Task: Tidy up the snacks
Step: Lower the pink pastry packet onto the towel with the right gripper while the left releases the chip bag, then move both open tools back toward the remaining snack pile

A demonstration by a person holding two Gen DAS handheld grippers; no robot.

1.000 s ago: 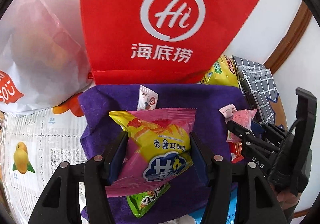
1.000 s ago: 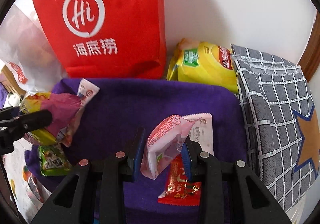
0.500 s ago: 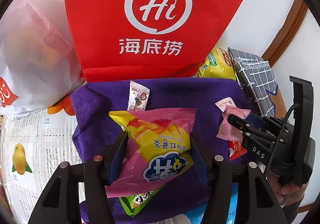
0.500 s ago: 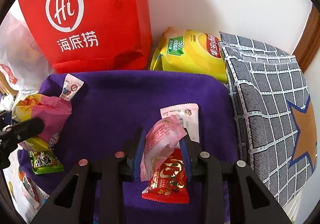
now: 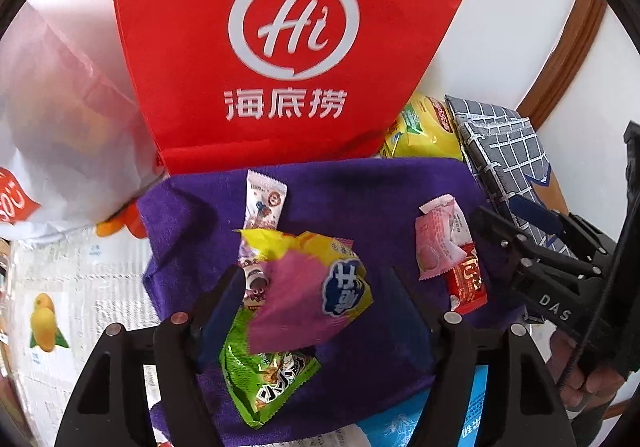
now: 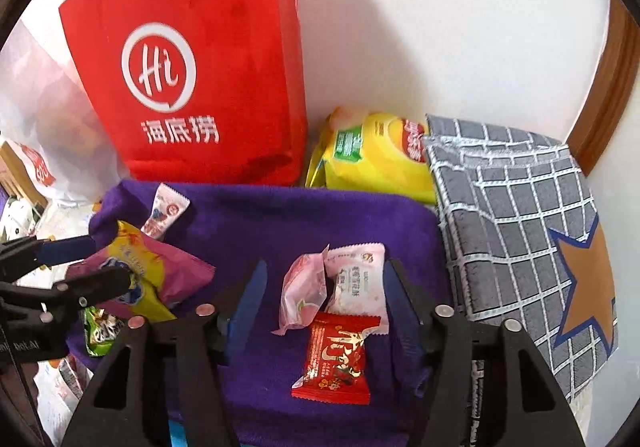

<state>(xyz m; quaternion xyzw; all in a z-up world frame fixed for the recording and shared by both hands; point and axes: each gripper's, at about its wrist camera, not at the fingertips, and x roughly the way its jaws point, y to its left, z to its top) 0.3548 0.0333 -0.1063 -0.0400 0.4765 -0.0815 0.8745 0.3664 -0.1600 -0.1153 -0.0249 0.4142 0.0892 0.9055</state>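
A purple cloth [image 5: 360, 199] holds the snacks. My left gripper [image 5: 315, 279] hangs over its left part with jaws opening. The pink and yellow snack bag [image 5: 308, 287] lies tilted between them, free of both pads, on top of a green packet [image 5: 264, 371] and below a white sachet [image 5: 262, 203]. My right gripper [image 6: 326, 267] is over the cloth's right part, its jaws opening too. A pink packet [image 6: 304, 287] lies loose between them, next to a white-pink packet [image 6: 356, 275] and a red packet [image 6: 340, 355].
A red paper bag [image 5: 296, 47] stands against the wall behind the cloth, with a white plastic bag [image 5: 60, 127] to its left. A yellow chips bag [image 6: 376, 155] and a grey checked pouch [image 6: 520, 227] lie at the right. A printed sheet [image 5: 60, 287] covers the table's left.
Both grippers have opened. The pink and yellow bag slipped from the left jaws and tipped onto the cloth. The pink packet dropped from the right jaws, and the right gripper rose slightly.
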